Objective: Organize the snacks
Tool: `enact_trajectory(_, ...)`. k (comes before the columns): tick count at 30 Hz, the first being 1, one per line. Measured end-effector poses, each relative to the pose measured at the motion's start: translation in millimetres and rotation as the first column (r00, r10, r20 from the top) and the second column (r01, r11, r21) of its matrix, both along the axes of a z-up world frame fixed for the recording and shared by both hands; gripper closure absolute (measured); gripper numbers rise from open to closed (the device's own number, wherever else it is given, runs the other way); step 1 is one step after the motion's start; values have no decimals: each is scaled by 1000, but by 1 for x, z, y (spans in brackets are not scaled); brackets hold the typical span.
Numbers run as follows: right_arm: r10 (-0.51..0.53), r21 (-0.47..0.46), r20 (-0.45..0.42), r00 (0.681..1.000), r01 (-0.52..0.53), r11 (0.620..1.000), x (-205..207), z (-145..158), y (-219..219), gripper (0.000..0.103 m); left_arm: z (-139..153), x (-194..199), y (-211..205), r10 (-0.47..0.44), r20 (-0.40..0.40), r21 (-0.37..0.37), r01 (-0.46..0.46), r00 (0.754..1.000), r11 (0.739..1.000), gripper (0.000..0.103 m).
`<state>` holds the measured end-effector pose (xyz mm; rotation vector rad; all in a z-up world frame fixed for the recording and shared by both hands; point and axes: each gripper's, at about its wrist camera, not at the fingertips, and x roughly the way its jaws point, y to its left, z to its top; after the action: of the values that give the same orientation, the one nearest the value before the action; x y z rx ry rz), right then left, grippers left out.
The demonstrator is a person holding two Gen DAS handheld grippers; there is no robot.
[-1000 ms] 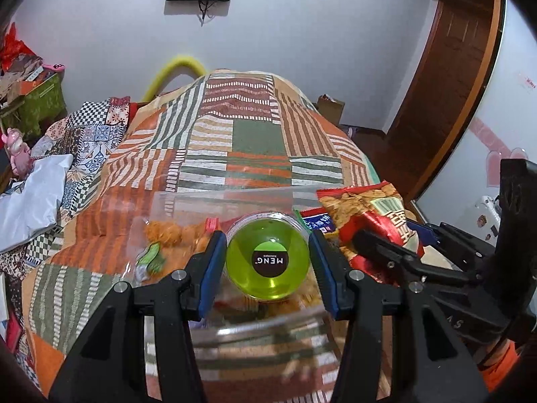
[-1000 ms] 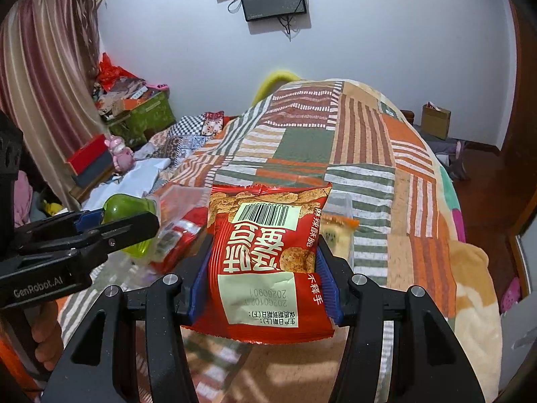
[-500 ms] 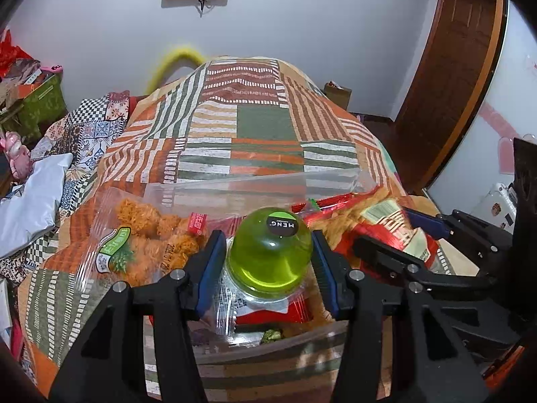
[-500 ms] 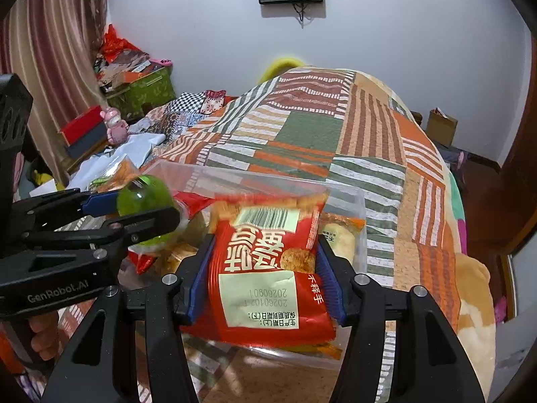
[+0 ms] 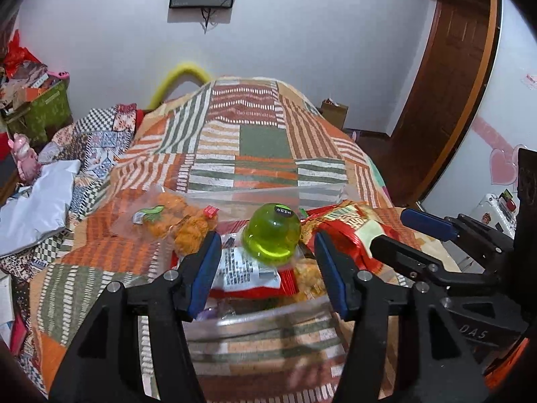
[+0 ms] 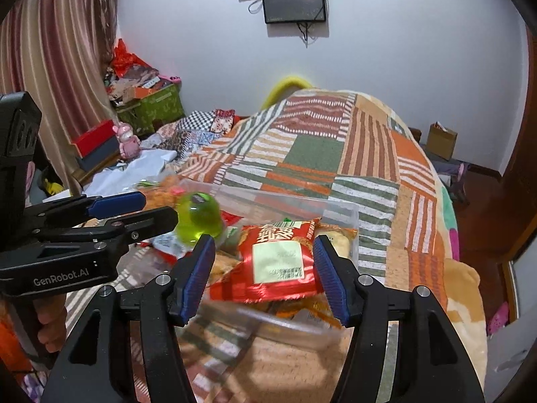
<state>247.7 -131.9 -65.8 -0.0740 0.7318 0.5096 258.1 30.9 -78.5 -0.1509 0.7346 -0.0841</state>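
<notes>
A green jelly cup (image 5: pixel 271 229) lies on snack packets inside a clear plastic bin (image 5: pixel 261 319) on the bed. My left gripper (image 5: pixel 266 267) is open just above and behind the cup, clear of it. A red cracker packet (image 6: pixel 278 262) lies in the bin (image 6: pixel 352 215) in the right wrist view. My right gripper (image 6: pixel 263 273) is open around it without touching. The cup (image 6: pixel 198 218) and left gripper (image 6: pixel 141 210) show at left there; the right gripper (image 5: pixel 402 231) shows at right in the left wrist view.
A clear bag of orange snacks (image 5: pixel 174 218) leans at the bin's far left. The patchwork bedspread (image 5: pixel 261 141) stretches beyond. White cloth (image 5: pixel 33 201) and clutter lie left. A wooden door (image 5: pixel 446 84) stands right.
Both grippers lowered over the bin and opened. The green cup dropped out of the left gripper and the red packet out of the right gripper; both now lie in the bin.
</notes>
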Motion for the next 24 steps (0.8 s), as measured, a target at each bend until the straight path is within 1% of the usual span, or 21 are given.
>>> enact_trajectory(7, -5, 54, 50, 999, 2, 999, -37, 29, -14, 46, 37, -54, -2, 11, 101, 20, -13, 995, 1000, 46)
enact_trajectory(12, -14, 98, 105, 994, 4, 995, -69, 52, -26, 46, 67, -99, -8, 12, 207, 38, -20, 978, 999, 35)
enact_trajectory(14, -19, 115, 125, 992, 4, 993, -82, 60, -31, 45, 76, -117, -13, 13, 252, 58, -28, 968, 998, 28)
enact_trajectory(17, -31, 139, 157, 987, 9, 990, -101, 70, -38, 37, 88, -141, -18, 7, 305, 75, -31, 952, 997, 25)
enact_trajectory(18, -37, 145, 171, 985, 12, 989, -107, 73, -40, 35, 90, -146, -19, 6, 314, 78, -32, 949, 996, 24)
enact_trajectory(20, -43, 159, 195, 980, 12, 987, -119, 79, -44, 34, 95, -160, -22, 7, 343, 84, -38, 939, 996, 17)
enact_trajectory(22, -48, 167, 213, 976, 12, 986, -126, 83, -47, 31, 97, -169, -24, 8, 359, 90, -43, 933, 995, 16)
enact_trajectory(24, -54, 170, 236, 970, 13, 985, -134, 87, -48, 26, 100, -179, -25, 9, 372, 94, -47, 928, 994, 12)
